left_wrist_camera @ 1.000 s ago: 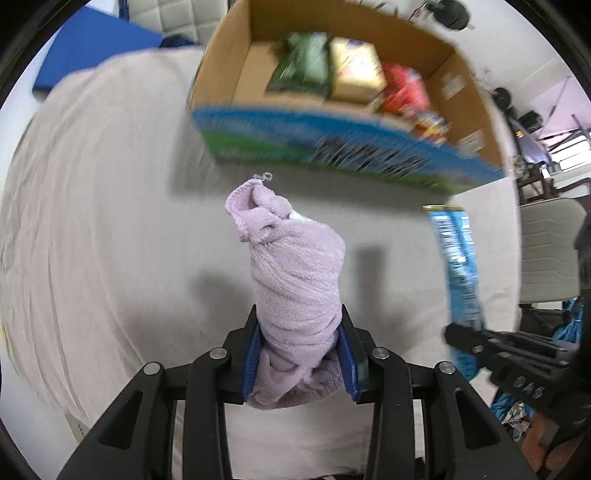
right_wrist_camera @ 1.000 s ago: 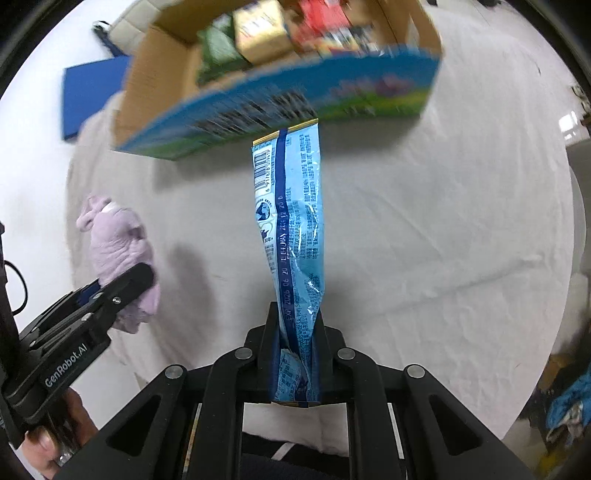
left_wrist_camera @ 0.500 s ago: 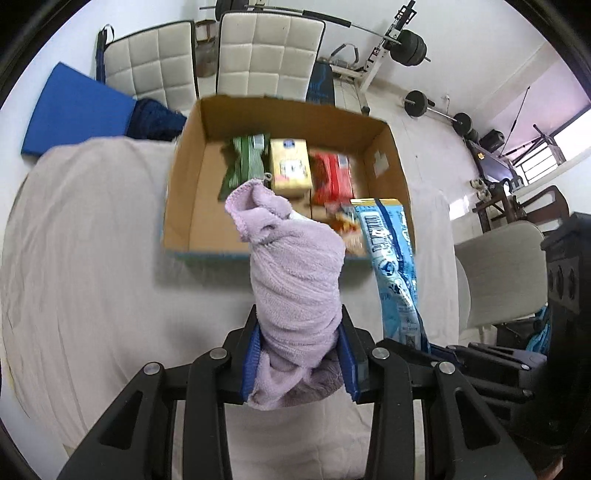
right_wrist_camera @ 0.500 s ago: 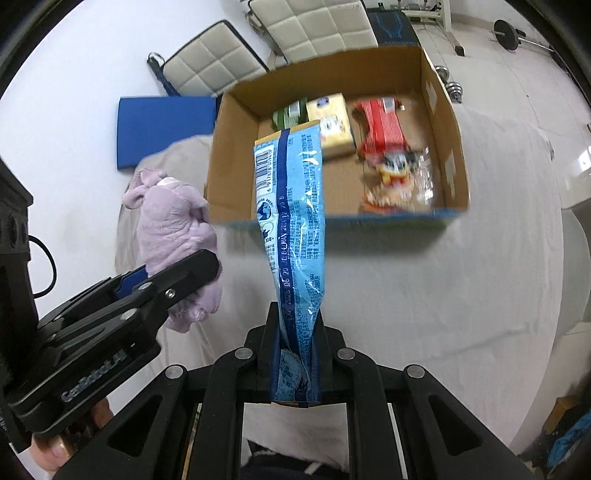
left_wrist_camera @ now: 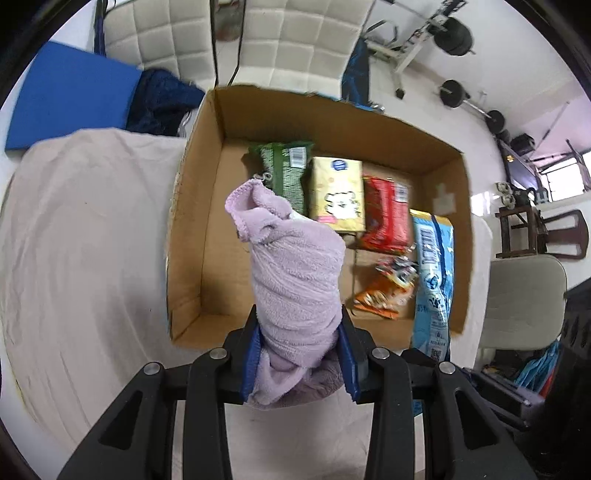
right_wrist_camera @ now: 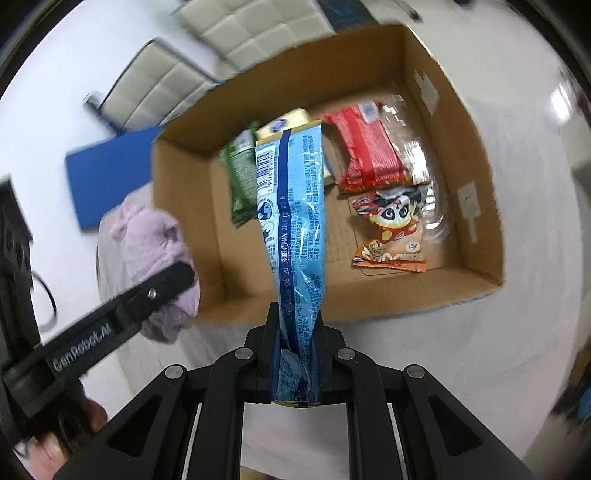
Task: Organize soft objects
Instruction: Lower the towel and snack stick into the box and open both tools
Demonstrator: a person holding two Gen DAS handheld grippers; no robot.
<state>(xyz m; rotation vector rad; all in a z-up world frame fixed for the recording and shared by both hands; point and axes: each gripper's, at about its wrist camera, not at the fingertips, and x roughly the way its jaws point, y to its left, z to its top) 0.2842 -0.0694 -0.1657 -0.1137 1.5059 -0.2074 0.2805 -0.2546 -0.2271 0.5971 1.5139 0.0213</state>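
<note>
A rolled lilac towel point(left_wrist_camera: 295, 280) stands up between the blue pads of the left gripper point(left_wrist_camera: 300, 354), which is clamped on its lower end; the bundle is held in the air above the near wall of an open cardboard box point(left_wrist_camera: 192, 236), its free end reaching over the box's bare left part. Beside it, the right gripper point(right_wrist_camera: 295, 354) is squeezed tight on the bottom of a long light-blue snack bag point(right_wrist_camera: 295, 221), which rises from the fingers and hangs over the middle of the same box point(right_wrist_camera: 476, 229); in the left wrist view this bag point(left_wrist_camera: 432, 280) shows along the box's right side. Inside the box, along the far wall, lie a green packet point(left_wrist_camera: 286, 173), a yellow packet point(left_wrist_camera: 336, 195) with a cartoon face, touching it on the right, and a red packet point(left_wrist_camera: 386, 214) next to that. Nearer the front right corner sits a clear-and-orange snack pouch point(right_wrist_camera: 391, 229) printed with a panda figure. The box rests on a pale cloth-covered table point(left_wrist_camera: 81, 236). Beyond it stand two quilted cream chairs point(left_wrist_camera: 295, 40), a blue mat point(left_wrist_camera: 70, 96) lies on the floor to the left, and weight-lifting gear point(left_wrist_camera: 454, 33) sits at the far right. In the right wrist view the left gripper point(right_wrist_camera: 162, 288) and the towel point(right_wrist_camera: 155, 251) appear at the box's left edge.
</note>
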